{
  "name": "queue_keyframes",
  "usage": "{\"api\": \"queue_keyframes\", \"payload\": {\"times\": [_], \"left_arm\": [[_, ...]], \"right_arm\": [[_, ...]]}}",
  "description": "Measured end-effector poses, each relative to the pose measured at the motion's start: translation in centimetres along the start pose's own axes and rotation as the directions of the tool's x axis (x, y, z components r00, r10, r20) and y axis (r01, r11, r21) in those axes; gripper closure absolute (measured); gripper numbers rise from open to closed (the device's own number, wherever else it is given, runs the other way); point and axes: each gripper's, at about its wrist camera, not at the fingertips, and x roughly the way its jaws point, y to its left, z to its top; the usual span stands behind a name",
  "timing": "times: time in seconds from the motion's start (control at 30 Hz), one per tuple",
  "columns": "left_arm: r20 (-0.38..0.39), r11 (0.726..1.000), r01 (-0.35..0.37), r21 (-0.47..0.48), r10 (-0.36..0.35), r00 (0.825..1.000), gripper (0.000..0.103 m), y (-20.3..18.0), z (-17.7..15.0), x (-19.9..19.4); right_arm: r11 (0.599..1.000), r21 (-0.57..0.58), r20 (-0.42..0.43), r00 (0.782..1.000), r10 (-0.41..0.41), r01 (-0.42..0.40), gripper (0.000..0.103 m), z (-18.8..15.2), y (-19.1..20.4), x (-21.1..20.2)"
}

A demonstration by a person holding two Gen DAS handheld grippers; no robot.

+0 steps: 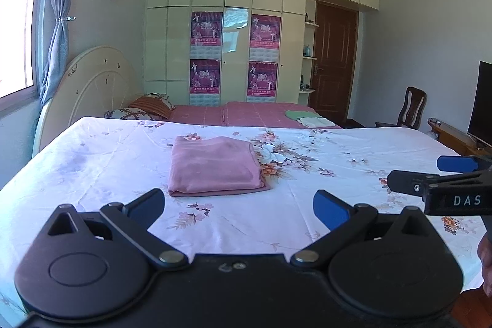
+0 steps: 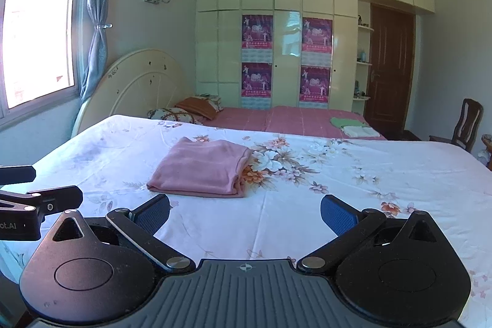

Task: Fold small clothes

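Pink cloth (image 1: 215,165) sits folded on the floral bedsheet (image 1: 338,149), wardrobe (image 1: 240,20) behind; left gripper (image 1: 239,209) and right gripper (image 2: 245,214) both spread wide, empty.

The poster (image 1: 205,28) print on the far wardrobe is too small to read; the right gripper (image 1: 413,174) is cut by the right edge. The television (image 1: 482,103) likewise runs out of view

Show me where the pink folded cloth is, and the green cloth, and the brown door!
pink folded cloth (image 1: 215,165): left wrist view, middle of its top layer.
green cloth (image 2: 346,122): right wrist view, its flat top.
brown door (image 2: 390,66): right wrist view, its middle panel.
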Motion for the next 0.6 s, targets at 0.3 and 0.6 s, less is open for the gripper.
{"api": "queue_keyframes", "payload": {"times": [0.3, 0.6], "left_arm": [[-0.002, 1.0, 0.001, 0.002, -0.001, 1.0, 0.0, 0.04, -0.12, 0.03], [-0.002, 1.0, -0.002, 0.003, 0.002, 1.0, 0.0, 0.01, -0.13, 0.15]], "right_arm": [[1.0, 0.008, -0.001, 1.0, 0.001, -0.001, 0.0, 0.2, -0.25, 0.11], [1.0, 0.006, -0.006, 1.0, 0.005, -0.005, 0.0, 0.33, -0.33, 0.41]]}}
